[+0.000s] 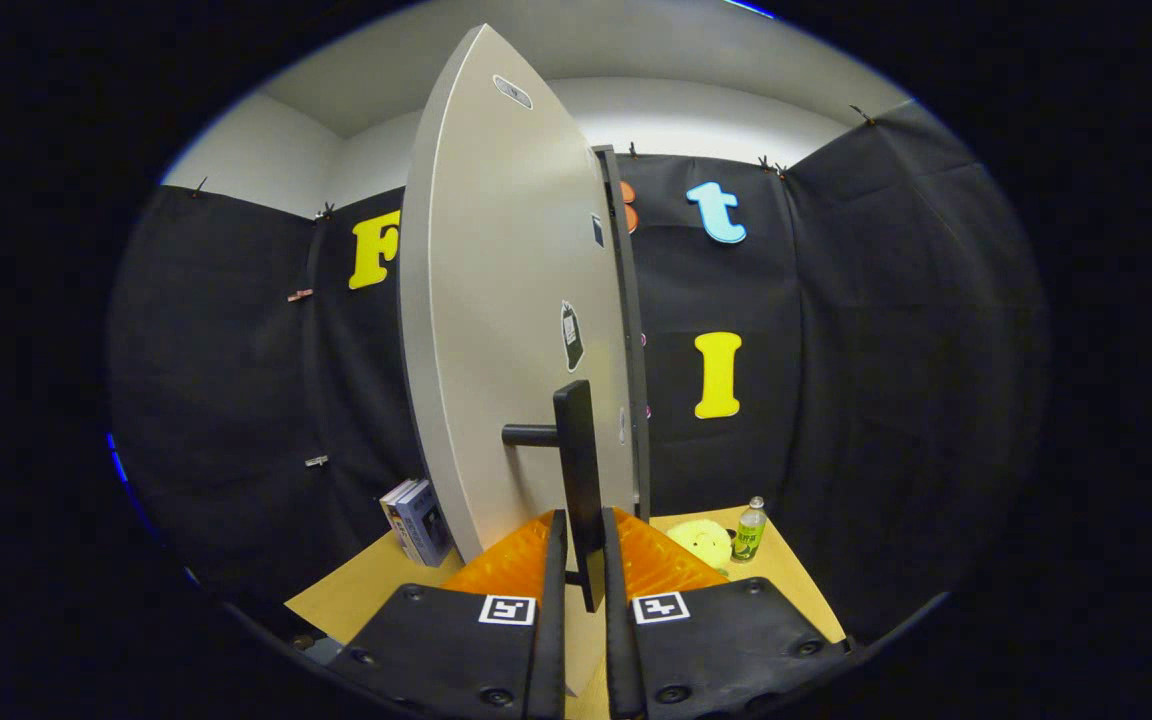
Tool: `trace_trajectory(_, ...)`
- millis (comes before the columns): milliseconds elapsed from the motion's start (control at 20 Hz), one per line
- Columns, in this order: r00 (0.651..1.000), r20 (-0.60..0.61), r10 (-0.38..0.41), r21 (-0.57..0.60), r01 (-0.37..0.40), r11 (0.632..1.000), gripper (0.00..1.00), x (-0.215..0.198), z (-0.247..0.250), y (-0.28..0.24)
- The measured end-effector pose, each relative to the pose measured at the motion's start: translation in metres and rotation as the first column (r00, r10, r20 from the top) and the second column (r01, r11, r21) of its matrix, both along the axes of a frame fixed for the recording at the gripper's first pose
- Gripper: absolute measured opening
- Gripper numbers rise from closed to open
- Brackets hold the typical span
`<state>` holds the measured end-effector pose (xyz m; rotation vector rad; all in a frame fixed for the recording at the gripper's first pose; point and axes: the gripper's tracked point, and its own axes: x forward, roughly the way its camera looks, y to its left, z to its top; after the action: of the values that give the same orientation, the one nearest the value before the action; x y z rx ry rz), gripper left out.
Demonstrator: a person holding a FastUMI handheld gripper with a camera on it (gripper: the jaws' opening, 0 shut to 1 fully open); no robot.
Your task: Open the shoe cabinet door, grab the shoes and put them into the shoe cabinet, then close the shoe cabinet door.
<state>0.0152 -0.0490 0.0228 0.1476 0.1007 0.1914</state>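
Note:
The shoe cabinet's pale grey door stands swung out towards me, seen almost edge-on, with the cabinet's dark front edge just behind it. A black bar handle sticks out from the door on a short black post. My gripper is shut on the handle's lower part, with an orange finger pressing on each side of the bar. The inside of the cabinet is hidden behind the door. No shoes can be made out.
A tan tabletop lies under the cabinet. Two books stand on it left of the door. To the right sit a pale yellow round object and a small green-labelled bottle.

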Motion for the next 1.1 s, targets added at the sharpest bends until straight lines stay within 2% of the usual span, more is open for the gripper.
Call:
trace_trajectory(250,1.0,-0.016,-0.018,0.003,0.018,1.0,0.2,0.0,-0.002,-0.02)
trace_trajectory(500,0.997,-0.019,-0.076,0.0,0.076,0.997,0.15,0.006,-0.002,-0.04)
trace_trajectory(1100,0.993,-0.035,-0.115,-0.005,0.115,0.993,0.15,-0.019,-0.01,-0.041)
